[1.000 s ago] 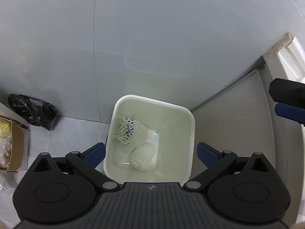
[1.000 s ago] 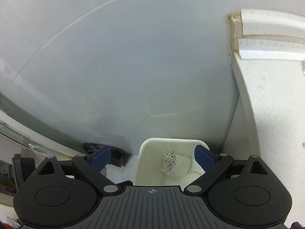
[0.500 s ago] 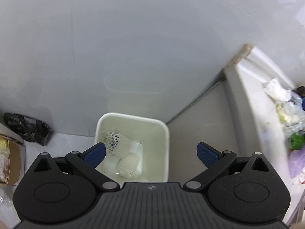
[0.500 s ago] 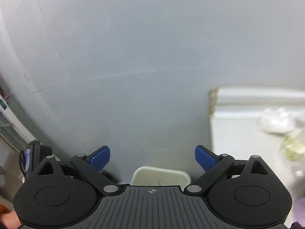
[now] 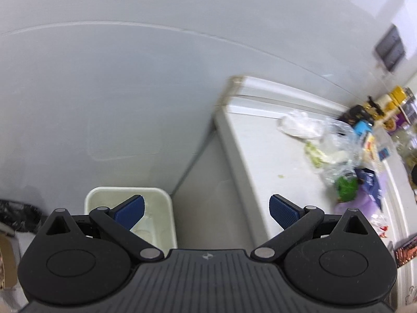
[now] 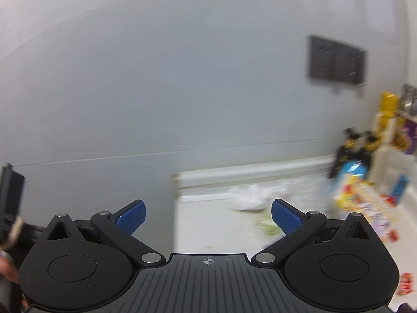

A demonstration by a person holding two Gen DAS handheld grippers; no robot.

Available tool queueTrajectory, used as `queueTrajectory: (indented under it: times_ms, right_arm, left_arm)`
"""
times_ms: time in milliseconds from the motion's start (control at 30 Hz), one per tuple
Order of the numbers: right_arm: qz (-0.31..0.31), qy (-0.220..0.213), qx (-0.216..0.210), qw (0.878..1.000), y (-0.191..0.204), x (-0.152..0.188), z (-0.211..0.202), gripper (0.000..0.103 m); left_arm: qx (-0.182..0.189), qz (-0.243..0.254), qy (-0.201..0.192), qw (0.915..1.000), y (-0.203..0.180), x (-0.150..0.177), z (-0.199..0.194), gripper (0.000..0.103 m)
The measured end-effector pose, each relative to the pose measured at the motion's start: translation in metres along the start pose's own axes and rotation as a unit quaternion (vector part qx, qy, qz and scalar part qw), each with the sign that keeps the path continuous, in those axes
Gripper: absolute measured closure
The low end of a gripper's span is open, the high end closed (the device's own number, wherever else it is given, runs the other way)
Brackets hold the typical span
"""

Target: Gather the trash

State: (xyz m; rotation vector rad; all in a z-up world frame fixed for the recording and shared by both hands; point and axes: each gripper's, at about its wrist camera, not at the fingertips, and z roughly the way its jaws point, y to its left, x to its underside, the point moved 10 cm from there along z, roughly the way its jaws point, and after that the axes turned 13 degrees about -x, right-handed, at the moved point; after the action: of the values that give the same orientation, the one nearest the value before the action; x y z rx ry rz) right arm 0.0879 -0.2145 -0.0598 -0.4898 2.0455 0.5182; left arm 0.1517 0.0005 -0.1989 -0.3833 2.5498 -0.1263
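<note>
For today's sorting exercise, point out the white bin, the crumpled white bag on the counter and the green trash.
white bin [image 5: 104, 195]: left wrist view, back rim.
crumpled white bag [image 5: 299, 126]: left wrist view, middle of bag.
green trash [image 5: 346, 187]: left wrist view, centre of green lump.

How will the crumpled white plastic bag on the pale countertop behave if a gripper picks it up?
The crumpled white plastic bag looks thin and creased, so probably floppy and light. It would likely sag and deform when pinched. Lying against clear plastic wrapping, it may drag some along.

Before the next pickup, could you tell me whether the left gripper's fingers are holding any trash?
No, the left gripper is open with nothing between its blue fingers.
</note>
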Motion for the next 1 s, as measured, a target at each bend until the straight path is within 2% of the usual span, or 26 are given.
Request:
queueTrajectory:
  times_ms: [167,333,500,633,733,867,1000]
  right_arm:
    - [0.035,0.005,0.037,0.999,-0.046,0.008,-0.011,0.0]
    - [0.087,0.001,0.037,0.996,-0.088,0.017,-0.023,0.0]
    - [0.109,0.006,0.049,0.993,-0.132,0.015,-0.019,0.001]
    - [0.129,-0.003,0.041,0.991,-0.159,0.011,-0.013,0.003]
    - [0.135,-0.001,0.036,0.99,-0.174,0.011,-0.004,0.009]
    - [0.144,0.009,0.027,0.989,-0.191,0.014,0.012,0.029]
    - [0.156,0.03,0.009,0.987,-0.201,0.019,0.031,0.047]
  left_arm:
    - [0.022,0.037,-0.01,0.999,-0.043,-0.01,-0.004,0.001]
    - [0.048,0.083,-0.024,0.9951,-0.095,-0.024,-0.004,0.001]
    - [0.089,0.142,-0.046,0.9848,-0.158,-0.036,0.001,0.003]
    - [0.122,0.195,-0.057,0.9716,-0.205,-0.041,0.011,0.011]
    - [0.137,0.233,-0.06,0.961,-0.23,-0.044,0.019,0.019]
    - [0.154,0.258,-0.047,0.9527,-0.251,-0.046,0.032,0.034]
    - [0.164,0.286,-0.034,0.9434,-0.271,-0.045,0.045,0.045]
